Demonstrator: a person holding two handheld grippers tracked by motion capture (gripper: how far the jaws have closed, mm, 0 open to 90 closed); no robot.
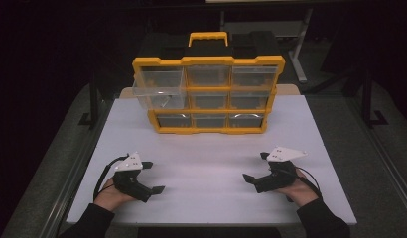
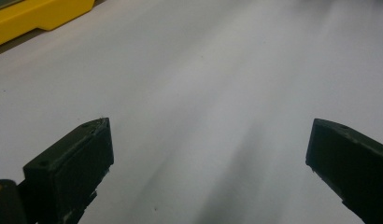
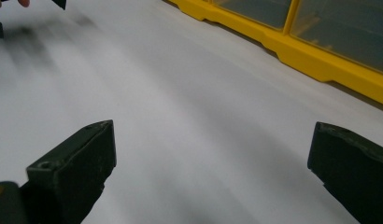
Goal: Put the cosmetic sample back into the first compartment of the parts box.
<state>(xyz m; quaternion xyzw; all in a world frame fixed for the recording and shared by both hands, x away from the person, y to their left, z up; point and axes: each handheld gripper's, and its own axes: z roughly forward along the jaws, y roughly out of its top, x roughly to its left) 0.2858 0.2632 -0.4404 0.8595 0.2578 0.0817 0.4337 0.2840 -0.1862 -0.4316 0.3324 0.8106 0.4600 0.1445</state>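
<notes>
in the high view the two sleeves and hands come first, at the near edge of the white table (image 1: 211, 198). the left tongs (image 1: 153, 176) rest low on the table at the near left, jaws wide apart, with nothing between them. the right tongs (image 1: 255, 166) sit at the near right, also wide open and empty. well apart from both, at the far side of the table, stands the yellow organizer (image 1: 207, 94), upright, with a black back and a yellow handle (image 1: 208, 37) on top. it has nine clear drawers in three rows. the top left drawer (image 1: 158, 88) is pulled out toward the person; i cannot tell what is inside it, and the other drawers look closed.

in the left gripper view, the left tongs (image 2: 208, 154) gape over bare table, and a corner of the organizer (image 2: 35, 16) is at the top left.

in the right gripper view, the right tongs (image 3: 212, 158) are open over the table, the organizer base (image 3: 315, 60) runs across the upper right, and the clear drawers there show no contents that i can make out.
</notes>
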